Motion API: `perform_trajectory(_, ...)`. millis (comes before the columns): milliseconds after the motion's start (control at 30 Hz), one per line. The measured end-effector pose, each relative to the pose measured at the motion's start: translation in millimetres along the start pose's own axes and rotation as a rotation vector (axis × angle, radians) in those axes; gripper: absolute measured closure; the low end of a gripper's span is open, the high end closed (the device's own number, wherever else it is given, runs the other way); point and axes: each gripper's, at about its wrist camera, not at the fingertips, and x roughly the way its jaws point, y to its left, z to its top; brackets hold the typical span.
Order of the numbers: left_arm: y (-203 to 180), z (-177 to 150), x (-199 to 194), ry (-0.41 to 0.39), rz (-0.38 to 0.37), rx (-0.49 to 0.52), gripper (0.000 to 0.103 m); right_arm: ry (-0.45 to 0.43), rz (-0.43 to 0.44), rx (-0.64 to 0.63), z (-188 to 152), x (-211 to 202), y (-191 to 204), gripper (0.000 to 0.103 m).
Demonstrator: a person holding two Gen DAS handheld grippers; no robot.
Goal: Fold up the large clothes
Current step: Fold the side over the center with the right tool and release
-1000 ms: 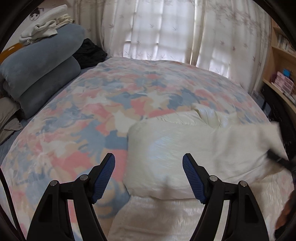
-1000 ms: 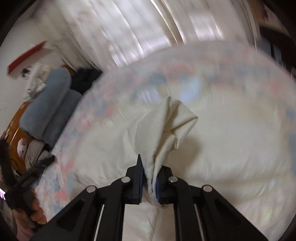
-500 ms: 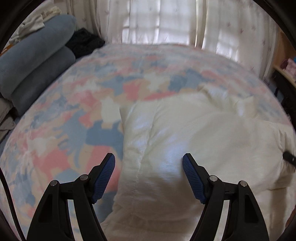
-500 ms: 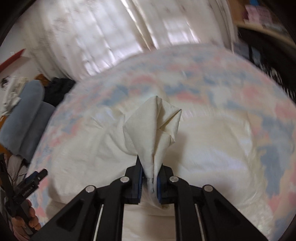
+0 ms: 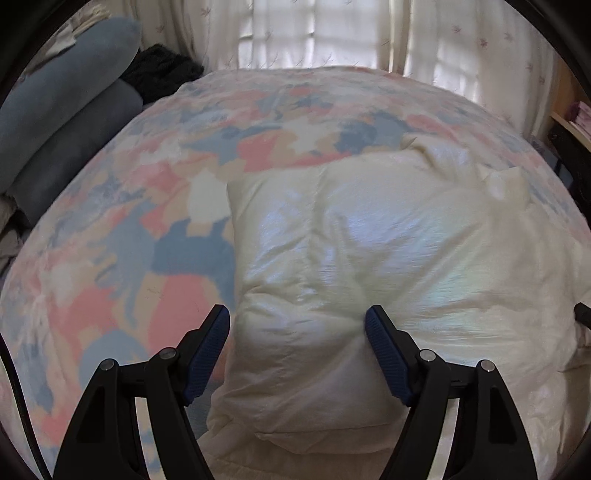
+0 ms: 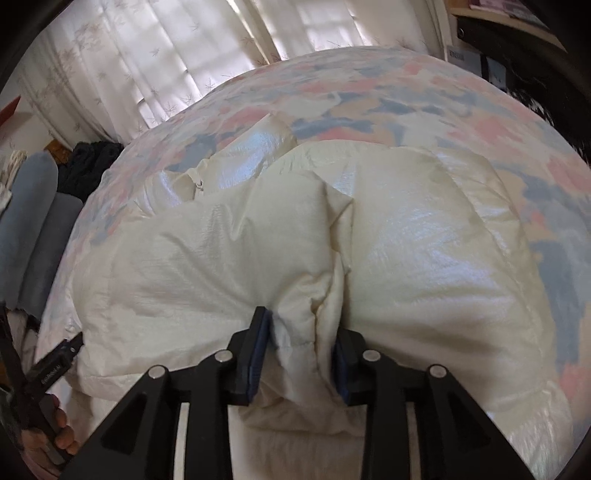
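a cream puffy jacket (image 5: pixel 369 251) lies on the bed, spread over a quilt (image 5: pixel 140 229) patterned in pink, blue and tan, with one part of it folded across the rest. the left gripper (image 5: pixel 297 325) hangs low over the jacket's near left edge with its jaws standing wide; the left blue pad is off over the quilt just beside the jacket's edge, the right pad sits against the padded cloth, and nothing is gripped. the right gripper (image 6: pixel 301 328) is down on the jacket (image 6: pixel 369 240) too, its jaws opening, with a bunched fold of the cream cloth between the pads; the cloth has a small gap to the left pad, and the right pad's contact is hidden by the puff. a hand (image 6: pixel 55 439) shows at the lower left of the right view, around the other gripper's handle. grey-blue pillows (image 5: pixel 55 122) are stacked at the bed's far left, a black bundle (image 5: pixel 162 70) beside them, and pale curtains (image 5: pixel 332 33) hang behind the bed.
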Motion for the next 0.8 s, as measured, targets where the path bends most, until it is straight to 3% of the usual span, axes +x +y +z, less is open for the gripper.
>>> perform_trajectory(133,-7,13,-28,-0.072,-0.031,0.023,0.028,-0.063,-0.045,0.005,5,-31,7,0.068)
perform_trajectory(300,-28,31,-41,-0.117,-0.058,0.052,0.029,-0.12,-0.009,-0.049,17,-47,41,0.068)
perform_trajectory(600,-62,48,8,-0.072,-0.038,0.055,0.034,-0.072,0.054,-0.236,24,16,123,0.068)
perform_trajectory(800,-70,50,45,-0.049,0.024,0.121,0.032,-0.021,-0.049,-0.294,28,64,101,0.072)
